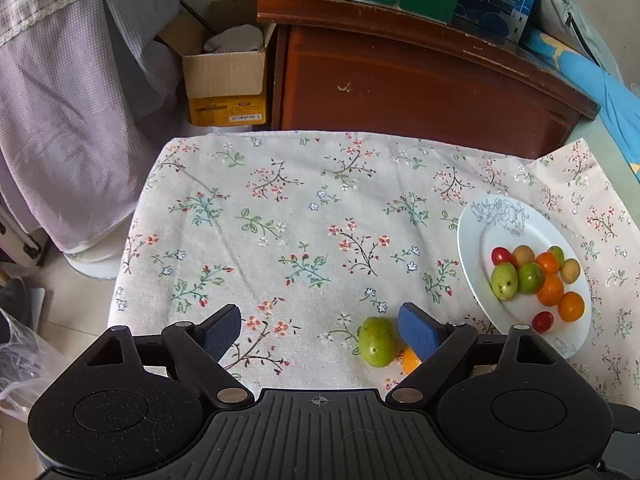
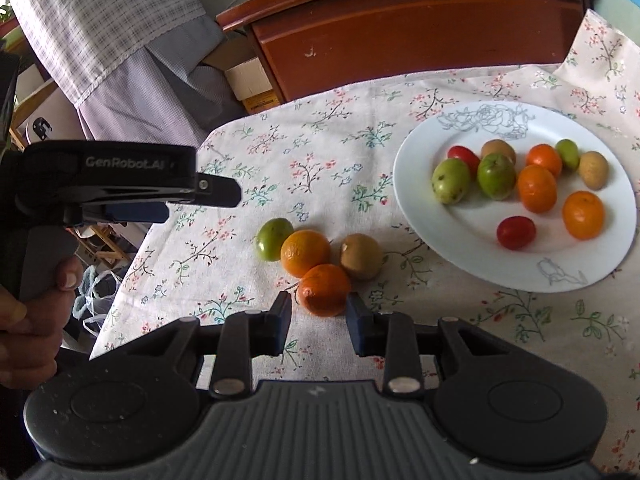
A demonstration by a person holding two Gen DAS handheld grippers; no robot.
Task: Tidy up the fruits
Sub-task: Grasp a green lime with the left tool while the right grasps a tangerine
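Several loose fruits lie on the floral tablecloth (image 2: 320,160): a green fruit (image 2: 274,238), two oranges (image 2: 306,252) (image 2: 324,290) and a brown fruit (image 2: 361,256). My right gripper (image 2: 319,320) has its jaws narrowly apart, the tips flanking the near orange without pressing it. My left gripper (image 1: 320,332) stands wide open over the cloth. The green fruit (image 1: 376,342) lies just inside its right finger (image 1: 418,336), which half hides an orange (image 1: 410,360). In the right wrist view the left gripper (image 2: 200,200) hangs at the left in a person's hand (image 2: 32,320).
A white plate (image 2: 408,184) (image 1: 472,232) at the right holds several green, orange, red and brown fruits. A wooden cabinet (image 1: 400,80) stands behind the table, with a cardboard box (image 1: 224,80) on the floor and hanging cloth (image 1: 60,120) at the left.
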